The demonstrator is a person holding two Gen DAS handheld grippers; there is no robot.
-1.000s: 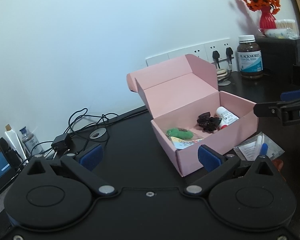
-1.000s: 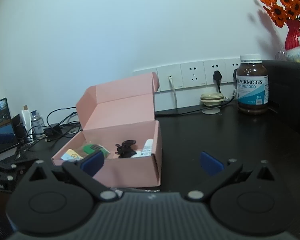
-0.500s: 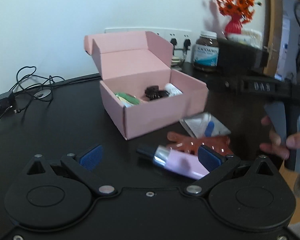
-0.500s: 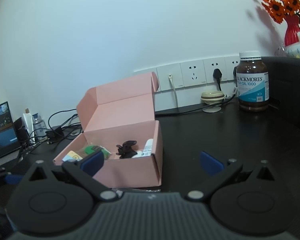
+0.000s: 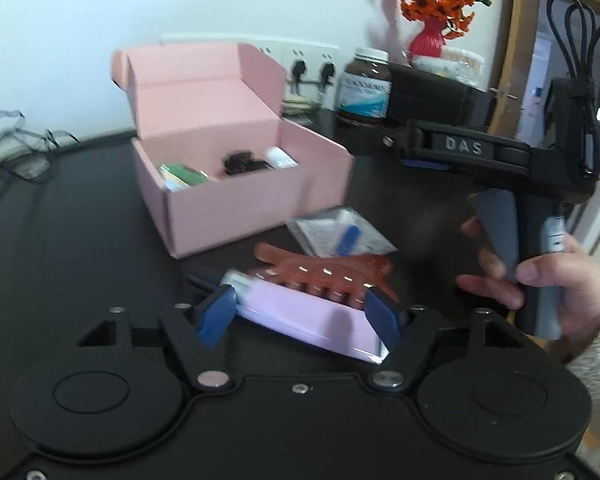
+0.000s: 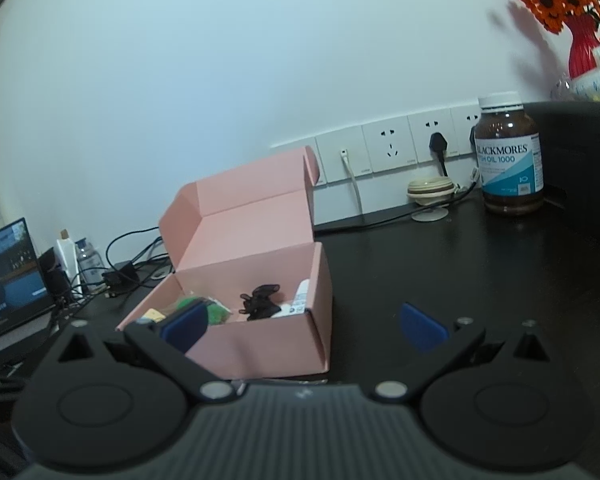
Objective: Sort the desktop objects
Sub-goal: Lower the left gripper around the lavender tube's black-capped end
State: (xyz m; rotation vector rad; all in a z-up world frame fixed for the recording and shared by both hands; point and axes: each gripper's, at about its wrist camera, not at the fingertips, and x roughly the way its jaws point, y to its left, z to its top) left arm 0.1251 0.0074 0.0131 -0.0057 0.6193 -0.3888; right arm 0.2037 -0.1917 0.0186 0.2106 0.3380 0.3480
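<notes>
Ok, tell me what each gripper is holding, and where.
The left gripper, just closing, straddles the lilac tube across its body; grip uncertain. The right gripper holds nothing.

A pale, bare wall [image 6: 228, 80] rises behind a black desktop [image 6: 480, 280]. A row of white sockets [image 6: 388, 152] runs along the wall's base at the far right. In the left view, a wooden door frame [image 5: 516, 48] stands far right.
</notes>
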